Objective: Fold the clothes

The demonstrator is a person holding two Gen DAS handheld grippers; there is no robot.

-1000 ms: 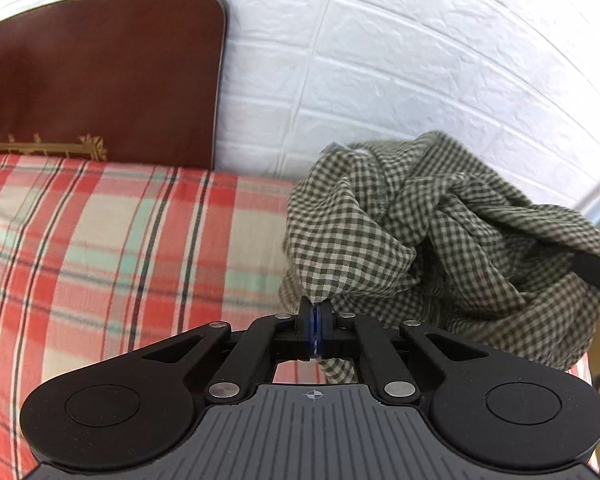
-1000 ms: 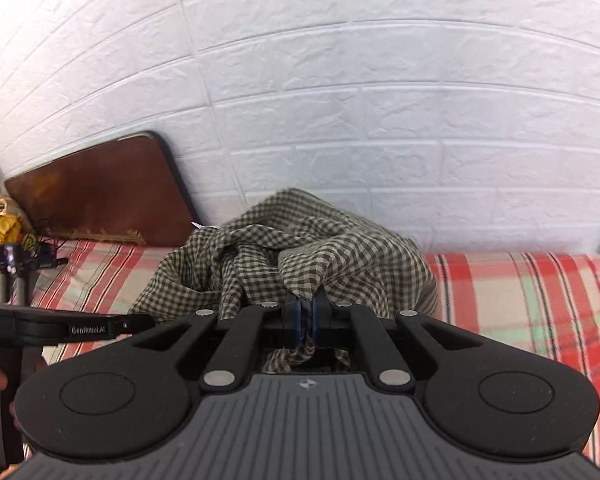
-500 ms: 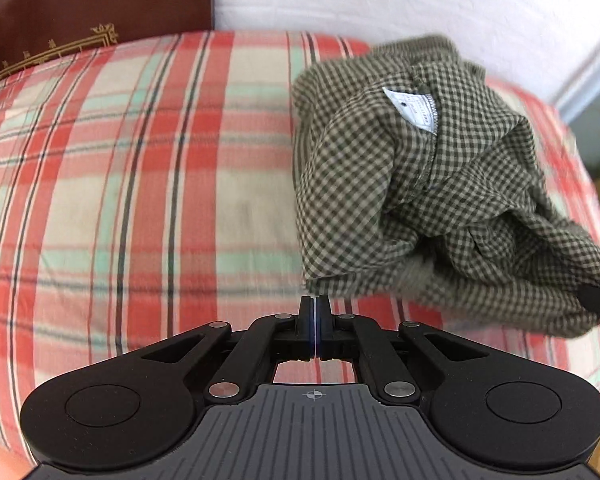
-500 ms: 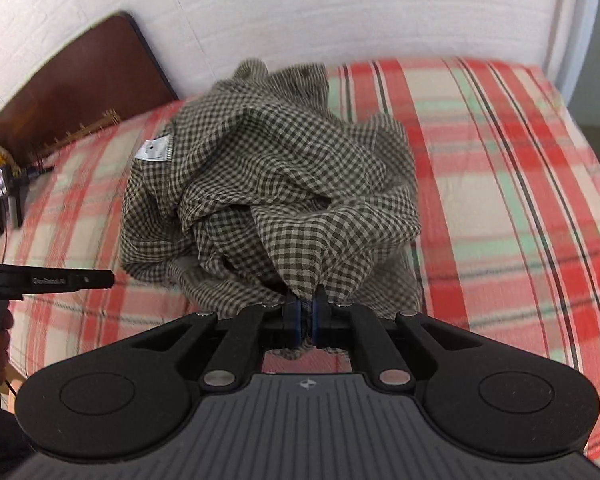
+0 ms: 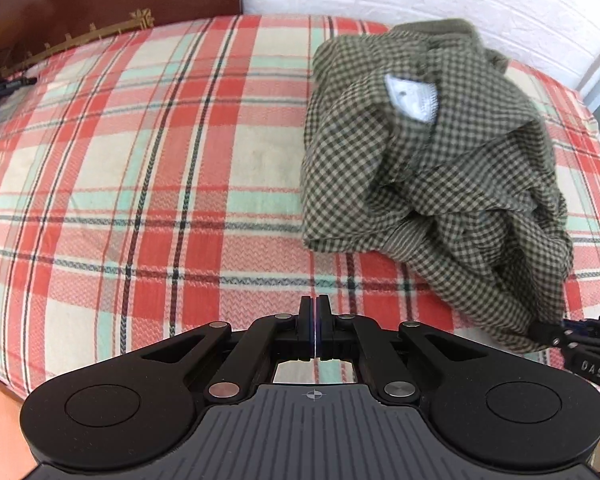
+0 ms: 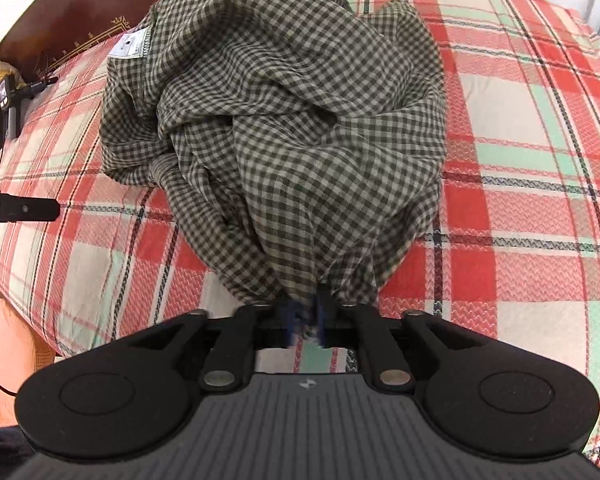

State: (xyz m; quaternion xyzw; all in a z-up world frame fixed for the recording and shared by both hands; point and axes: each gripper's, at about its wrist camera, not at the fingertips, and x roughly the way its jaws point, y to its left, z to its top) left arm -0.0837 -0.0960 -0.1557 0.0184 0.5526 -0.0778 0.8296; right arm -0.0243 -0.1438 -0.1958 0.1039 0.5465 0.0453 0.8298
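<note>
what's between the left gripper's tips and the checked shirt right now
Only bare plaid bedsheet. In the left wrist view the left gripper sits shut and empty, short of the checked shirt.

Left gripper [image 5: 314,312] with its two fingers pressed together and nothing between them, poised above a red, cream and mint plaid bedcover [image 5: 140,184]. A crumpled green gingham shirt [image 5: 432,160], white label [image 5: 410,98] uppermost, lies to the right. The right gripper [image 5: 556,334] pinches the shirt's near corner at lower right.
</note>
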